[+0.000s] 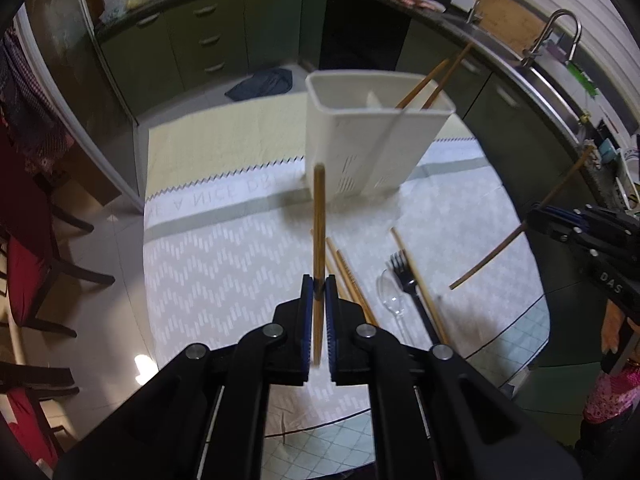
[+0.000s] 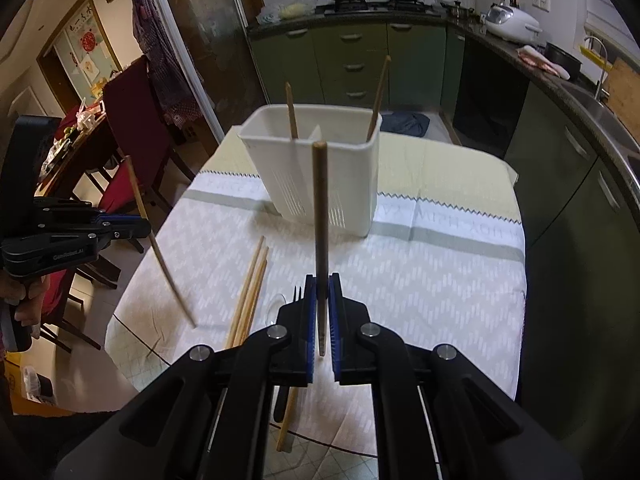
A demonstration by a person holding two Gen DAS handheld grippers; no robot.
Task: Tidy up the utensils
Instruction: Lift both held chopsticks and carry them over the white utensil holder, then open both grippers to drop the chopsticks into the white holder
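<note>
A white utensil holder [image 1: 372,140] [image 2: 320,168] stands on the table with two wooden chopsticks [image 2: 291,110] leaning inside it. My left gripper [image 1: 319,286] is shut on a wooden chopstick [image 1: 319,224] that points toward the holder, above the cloth. My right gripper [image 2: 322,284] is shut on a darker chopstick [image 2: 321,208], also held above the table in front of the holder. Each gripper shows in the other's view, the right one [image 1: 532,222] and the left one [image 2: 146,229]. Loose chopsticks [image 1: 348,276] [image 2: 250,292], a black fork [image 1: 404,272] and a clear plastic spoon [image 1: 394,298] lie on the cloth.
The table carries a white patterned cloth [image 1: 224,264] over a yellow one [image 2: 440,160]. Dark chairs [image 1: 36,248] stand to the left. Green kitchen cabinets [image 2: 352,64] and a sink with a tap [image 1: 560,36] run behind. A dark cloth [image 1: 260,84] lies on the floor.
</note>
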